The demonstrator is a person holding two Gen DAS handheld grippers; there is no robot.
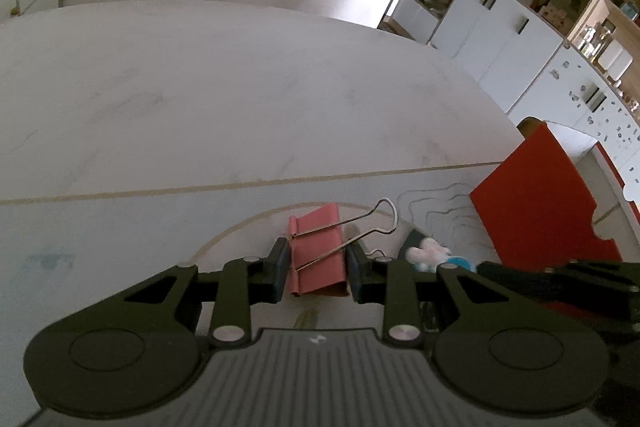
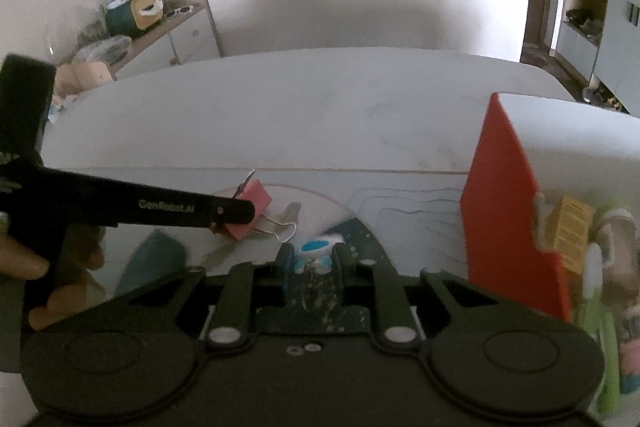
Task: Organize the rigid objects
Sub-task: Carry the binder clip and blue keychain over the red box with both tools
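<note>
A pink binder clip (image 1: 318,253) with silver wire handles sits between the fingers of my left gripper (image 1: 316,277), which is shut on it just above the table. It also shows in the right wrist view (image 2: 250,209), held by the left gripper's black finger (image 2: 192,211). My right gripper (image 2: 311,263) is shut on a small white and blue toy figure (image 2: 316,253); the same toy shows in the left wrist view (image 1: 434,255).
A red box (image 2: 500,211) stands open at the right, holding an orange carton (image 2: 570,231) and other items. It shows in the left wrist view too (image 1: 540,199). The white table (image 1: 240,99) stretches ahead. White cabinets (image 1: 520,39) stand far right.
</note>
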